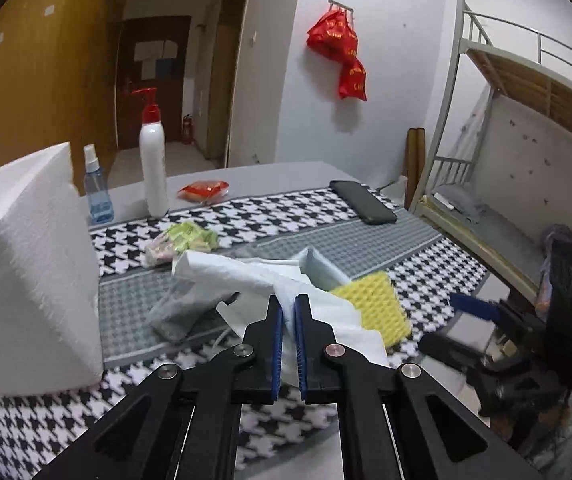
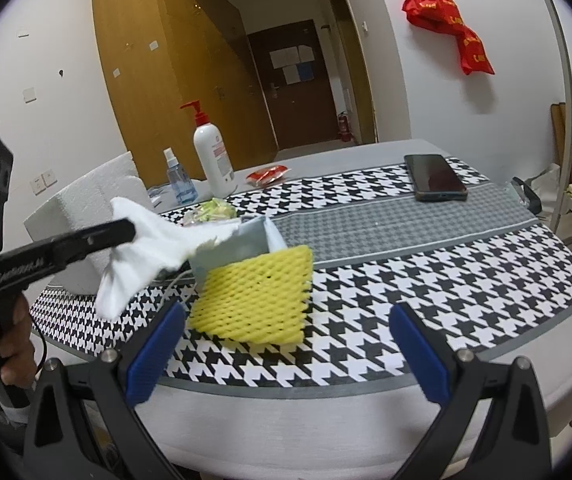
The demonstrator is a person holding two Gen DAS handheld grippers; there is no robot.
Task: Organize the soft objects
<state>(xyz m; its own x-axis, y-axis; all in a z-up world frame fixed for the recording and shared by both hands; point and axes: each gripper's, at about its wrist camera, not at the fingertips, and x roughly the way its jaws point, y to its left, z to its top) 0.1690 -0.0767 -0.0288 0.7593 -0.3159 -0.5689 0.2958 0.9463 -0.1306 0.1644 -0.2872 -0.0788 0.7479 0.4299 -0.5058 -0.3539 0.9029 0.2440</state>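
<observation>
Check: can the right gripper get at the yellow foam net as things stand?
Probably yes. The right gripper is open and empty, and the yellow foam net lies just ahead between its fingers with only bare tablecloth between. The left gripper holds tissue off to the side.

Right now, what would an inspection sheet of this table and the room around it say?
Surface: houndstooth cloth over a grey table.
Job's things: white tissue lifted, stretching from the grey box wrapped in yellow foam net; white paper stack standing at the left.
Clutter: phone, pump bottle, spray bottle, red packet, green packets.
Grippers: left gripper shut on the tissue; right gripper open, empty.
Cables: thin white cord beside the box.
Surroundings: bunk bed, red bags, doors.
</observation>
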